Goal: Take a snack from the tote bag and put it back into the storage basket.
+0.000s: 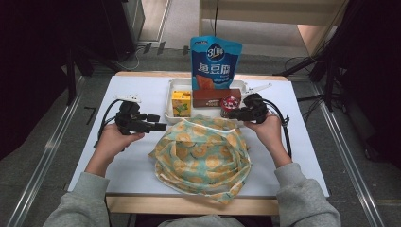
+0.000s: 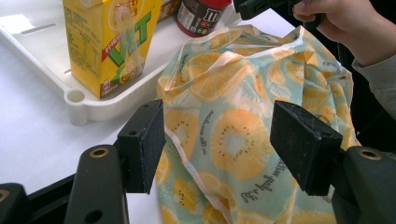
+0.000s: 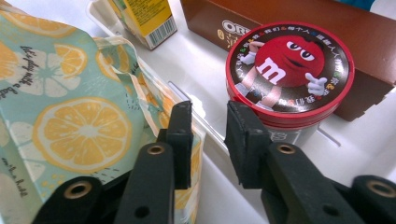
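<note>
A teal cloth bag with an orange-slice print (image 1: 201,156) lies on the white table in front of the person. My left gripper (image 1: 158,126) is at the bag's upper left corner. In the left gripper view its jaws (image 2: 222,140) stand wide open, with the bag (image 2: 233,135) beyond the gap and nothing pressed. My right gripper (image 1: 228,113) is at the bag's upper right edge, next to the tray. In the right gripper view its jaws (image 3: 208,135) stand a little apart. The bag's hem (image 3: 70,107) lies beside the left jaw, and white tray shows through the gap.
A white tray (image 1: 169,112) behind the bag holds a yellow juice box (image 1: 181,103), a brown biscuit box (image 1: 213,96), a red-lidded candy can (image 1: 231,103) and an upright blue snack pouch (image 1: 215,64). The can (image 3: 289,70) is just beyond my right jaws.
</note>
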Demonstrator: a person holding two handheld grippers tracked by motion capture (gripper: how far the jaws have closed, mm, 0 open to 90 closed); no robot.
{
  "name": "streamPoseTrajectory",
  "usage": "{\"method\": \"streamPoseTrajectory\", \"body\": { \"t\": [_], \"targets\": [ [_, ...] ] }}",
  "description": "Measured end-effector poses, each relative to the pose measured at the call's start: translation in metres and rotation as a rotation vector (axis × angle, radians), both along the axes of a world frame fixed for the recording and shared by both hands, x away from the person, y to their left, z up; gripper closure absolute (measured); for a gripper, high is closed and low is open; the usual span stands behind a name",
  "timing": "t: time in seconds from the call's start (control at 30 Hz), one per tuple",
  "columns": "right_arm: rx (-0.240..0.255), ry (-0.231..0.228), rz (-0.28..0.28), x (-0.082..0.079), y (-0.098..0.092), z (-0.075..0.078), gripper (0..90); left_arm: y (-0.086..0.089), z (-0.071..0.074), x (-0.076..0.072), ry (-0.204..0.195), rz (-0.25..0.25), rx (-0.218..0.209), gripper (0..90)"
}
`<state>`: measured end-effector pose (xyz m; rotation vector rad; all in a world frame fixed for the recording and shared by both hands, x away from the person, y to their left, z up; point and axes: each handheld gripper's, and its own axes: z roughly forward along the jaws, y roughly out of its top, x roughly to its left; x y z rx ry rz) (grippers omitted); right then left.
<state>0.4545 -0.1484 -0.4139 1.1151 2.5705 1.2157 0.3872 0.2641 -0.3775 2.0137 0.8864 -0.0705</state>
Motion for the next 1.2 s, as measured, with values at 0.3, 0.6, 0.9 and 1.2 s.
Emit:
{"method": "streamPoseTrajectory", "body": {
  "t": [0.3,0.6,0.9,1.2],
  "targets": [
    [0.014,-0.001,0.013,-0.005,0.000,0.006,62.7,0.000,0.000,0.000,0.005,0.000,0.008,35.9],
    [0.017,0.002,0.026,-0.015,-0.004,0.012,59.0,-0.003,0.001,0.003,0.009,-0.004,-0.003,35.9],
    [0.034,-0.009,0.026,-0.025,-0.013,0.017,53.1,-0.011,-0.002,0.007,0.021,-0.014,0.004,35.9],
    [0.049,-0.008,0.009,-0.040,-0.022,0.021,49.8,-0.012,-0.005,0.008,0.029,-0.020,0.010,35.9]
  ]
}}
